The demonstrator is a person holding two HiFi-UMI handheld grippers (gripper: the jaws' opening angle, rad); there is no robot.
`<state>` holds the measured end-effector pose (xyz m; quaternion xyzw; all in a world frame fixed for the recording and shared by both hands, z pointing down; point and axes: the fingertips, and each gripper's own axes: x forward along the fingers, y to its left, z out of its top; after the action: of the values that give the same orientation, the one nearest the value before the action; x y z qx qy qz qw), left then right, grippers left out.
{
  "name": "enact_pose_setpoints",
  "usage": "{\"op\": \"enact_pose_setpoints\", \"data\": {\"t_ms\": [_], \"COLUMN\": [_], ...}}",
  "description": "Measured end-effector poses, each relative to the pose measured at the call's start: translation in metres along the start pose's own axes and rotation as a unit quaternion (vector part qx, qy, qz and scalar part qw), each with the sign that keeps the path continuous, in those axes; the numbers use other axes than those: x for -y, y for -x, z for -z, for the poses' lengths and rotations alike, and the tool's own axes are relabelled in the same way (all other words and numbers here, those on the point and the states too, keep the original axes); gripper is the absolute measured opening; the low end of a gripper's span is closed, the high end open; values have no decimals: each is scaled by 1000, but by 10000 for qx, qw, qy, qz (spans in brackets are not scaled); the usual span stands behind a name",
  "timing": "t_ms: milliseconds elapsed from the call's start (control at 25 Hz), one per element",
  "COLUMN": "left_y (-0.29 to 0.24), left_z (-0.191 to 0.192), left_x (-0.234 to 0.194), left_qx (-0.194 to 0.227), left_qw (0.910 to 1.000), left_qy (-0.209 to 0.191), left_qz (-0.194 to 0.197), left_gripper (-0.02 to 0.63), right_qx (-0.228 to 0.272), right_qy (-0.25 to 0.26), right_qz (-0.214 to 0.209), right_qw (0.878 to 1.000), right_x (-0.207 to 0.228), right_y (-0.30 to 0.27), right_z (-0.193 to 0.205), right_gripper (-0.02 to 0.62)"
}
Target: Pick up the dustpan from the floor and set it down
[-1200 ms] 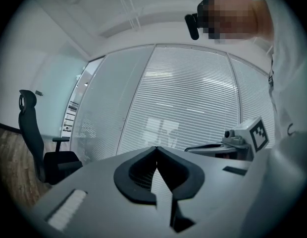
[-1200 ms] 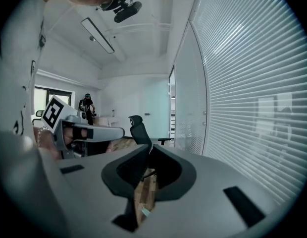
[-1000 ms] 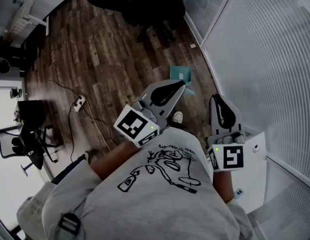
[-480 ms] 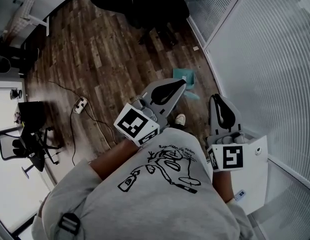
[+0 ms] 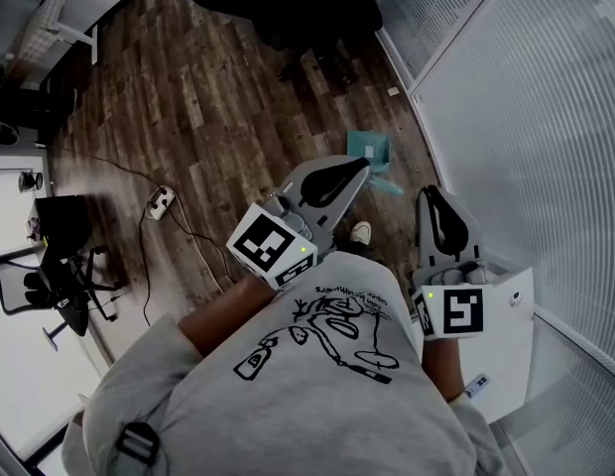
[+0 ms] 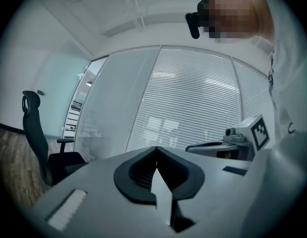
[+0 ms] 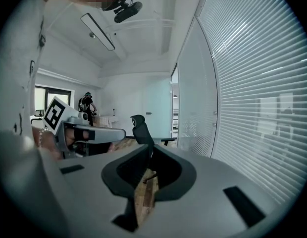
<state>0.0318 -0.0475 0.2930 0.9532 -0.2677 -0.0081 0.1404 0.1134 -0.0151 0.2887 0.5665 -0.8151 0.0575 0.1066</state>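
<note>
Currently: approach step, pickup not begun.
- Dustpan (image 5: 370, 152): teal, lying on wood floor (image 5: 188, 117) near foot of blinded glass wall (image 5: 526, 117), just ahead of person's shoe (image 5: 360, 232), nothing touching it.
- Left gripper (image 5: 359, 170): jaws pressed together, nothing between, held level at chest.
- Right gripper (image 5: 428, 195): likewise closed, empty, tipped slightly down.
- Office chairs (image 5: 307, 8): beyond dustpan.
- Power strip (image 5: 157, 202): well off to left.

Next move, judged: step closer, stoop, spread one gripper's jaws, close on dustpan handle or rim.

place: office | evidence: black swivel chairs (image 5: 317, 8); glass partitions with blinds (image 5: 546, 117); wood-plank floor (image 5: 188, 97); power strip (image 5: 161, 202)
</note>
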Motion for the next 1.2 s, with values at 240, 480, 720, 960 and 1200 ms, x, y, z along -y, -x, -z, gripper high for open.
{"op": "enact_pose_setpoints", "data": {"t_ms": [240,480,720,960,1200], "left_y": [6,12,10,11,11], "left_z": [7,21,39,44,40], "left_x": [-6,-13,-19,-23,-28], "left_qx": [-89,-243,-410,-452,-411], "left_qw": [9999,9993,9983,9982,9982], "left_qy": [87,235,359,357,401], "left_qz": [-53,-129,-193,-189,-169], "left_gripper": [2,2,2,2,2], "right_qx": [-85,-302,-495,-529,-535], "right_qy": [-62,-155,-284,-296,-100], "right_qz": [-38,-99,-166,-161,-160], "right_qw": [9999,9994,9982,9980,9984], "right_x": [-7,-13,-12,-13,-12], "right_y": [-5,-9,-14,-18,-24], "right_z": [6,21,37,40,43], "right_gripper": [23,23,23,23,23]}}
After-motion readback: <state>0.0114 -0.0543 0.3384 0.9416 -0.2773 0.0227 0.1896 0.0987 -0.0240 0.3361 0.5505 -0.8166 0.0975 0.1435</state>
